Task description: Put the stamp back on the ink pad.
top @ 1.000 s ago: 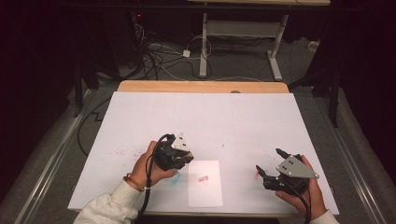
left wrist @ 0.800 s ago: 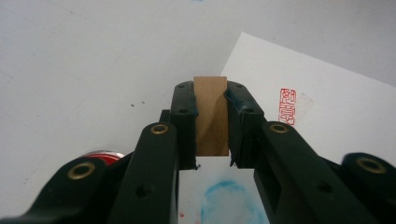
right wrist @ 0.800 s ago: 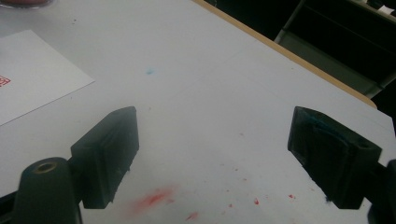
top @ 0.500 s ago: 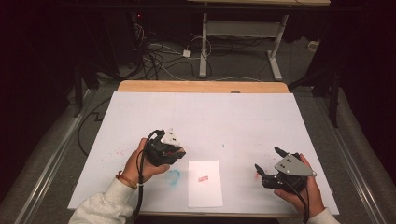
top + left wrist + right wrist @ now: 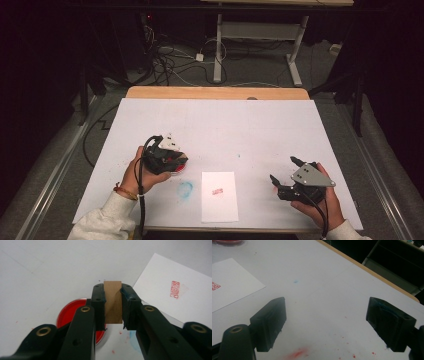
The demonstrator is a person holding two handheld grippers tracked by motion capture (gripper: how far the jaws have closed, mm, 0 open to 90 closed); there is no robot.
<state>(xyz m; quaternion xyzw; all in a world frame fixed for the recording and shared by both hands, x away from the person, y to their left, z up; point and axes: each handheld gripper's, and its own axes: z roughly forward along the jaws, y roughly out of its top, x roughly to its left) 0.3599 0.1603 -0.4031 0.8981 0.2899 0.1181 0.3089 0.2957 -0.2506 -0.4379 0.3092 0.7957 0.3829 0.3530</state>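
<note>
My left gripper [image 5: 169, 161] is shut on a small wooden stamp block [image 5: 113, 302], which stands upright between the pads. Just under it a round red ink pad [image 5: 68, 315] lies on the white table cover; from the high view the ink pad [image 5: 179, 168] peeks out beside the gripper. To its right lies a white sheet of paper [image 5: 219, 196] bearing a red stamp mark [image 5: 217, 191]. The same paper [image 5: 170, 290] and mark [image 5: 175, 289] appear past the left jaws. My right gripper [image 5: 282, 168] rests open near the front right, with nothing between its jaws [image 5: 325, 315].
A blue smear [image 5: 185, 189] and red ink specks [image 5: 297, 353] stain the table cover [image 5: 225, 125]. A wooden table edge [image 5: 215, 93] runs along the back. Cables and a desk frame [image 5: 220, 45] sit on the dark floor beyond.
My left gripper has carried the wooden stamp leftward, away from the paper and over the red ink pad. The right gripper has kept still.
</note>
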